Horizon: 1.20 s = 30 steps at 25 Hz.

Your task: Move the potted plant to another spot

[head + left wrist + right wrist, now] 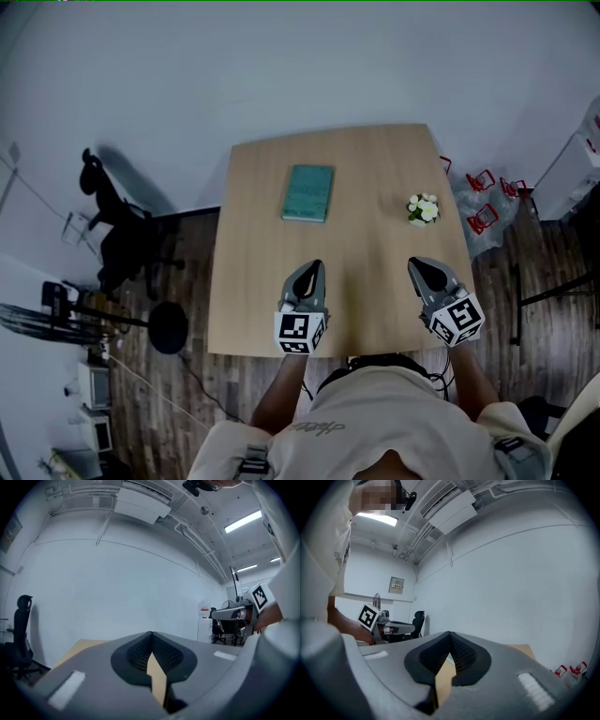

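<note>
Unreadable shirt script (317,427), left claw (314,267), right claw (417,265), potted plant (423,209)

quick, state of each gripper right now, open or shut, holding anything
left gripper: closed, holding nothing
right gripper: closed, holding nothing

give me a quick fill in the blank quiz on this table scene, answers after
In the head view, the potted plant stands near the table's ____ edge. The teal book lies to the ____ of the plant in that view. The left gripper and the right gripper both have their jaws ____, with nothing between them.
Missing words: right; left; shut
</note>
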Available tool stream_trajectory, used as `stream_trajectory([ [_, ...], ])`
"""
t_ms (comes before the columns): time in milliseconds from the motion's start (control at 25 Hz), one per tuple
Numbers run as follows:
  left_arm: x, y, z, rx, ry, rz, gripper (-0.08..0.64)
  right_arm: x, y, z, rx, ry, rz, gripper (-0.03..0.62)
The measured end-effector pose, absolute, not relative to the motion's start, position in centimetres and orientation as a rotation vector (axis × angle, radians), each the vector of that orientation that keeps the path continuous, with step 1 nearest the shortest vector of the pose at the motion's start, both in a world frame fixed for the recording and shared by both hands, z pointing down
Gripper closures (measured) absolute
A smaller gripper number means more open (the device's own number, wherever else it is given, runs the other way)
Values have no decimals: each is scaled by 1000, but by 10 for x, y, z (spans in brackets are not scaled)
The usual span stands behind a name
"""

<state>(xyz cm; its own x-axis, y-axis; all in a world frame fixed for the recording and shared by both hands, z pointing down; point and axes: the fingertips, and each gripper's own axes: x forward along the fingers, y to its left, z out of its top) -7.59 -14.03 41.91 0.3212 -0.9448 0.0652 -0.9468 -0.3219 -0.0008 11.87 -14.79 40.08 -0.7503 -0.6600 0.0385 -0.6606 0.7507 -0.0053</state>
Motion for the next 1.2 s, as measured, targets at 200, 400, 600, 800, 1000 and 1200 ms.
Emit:
stream_trajectory([
  [200,-72,-143,405,2514,-1839,65,545,123,-157,380,1087,-2945,-38,591],
  [400,-55,-141,399,2554,-1803,101,545,129,-157,361,1070,-2977,-90,591],
  [600,-46,-137,386,2567,-1823,102,545,132,-152,351,1034,-2992,-122,591],
  [800,-29,-133,376,2609,-1778,107,545,140,-148,346,1064,-3005,-113,591],
  [1000,-24,-133,380,2618,-1757,121,544,145,-144,353,1087,-3006,-86,591],
  [1200,-12,-136,394,2597,-1731,133,544,157,-140,364,1089,-2970,-43,591],
])
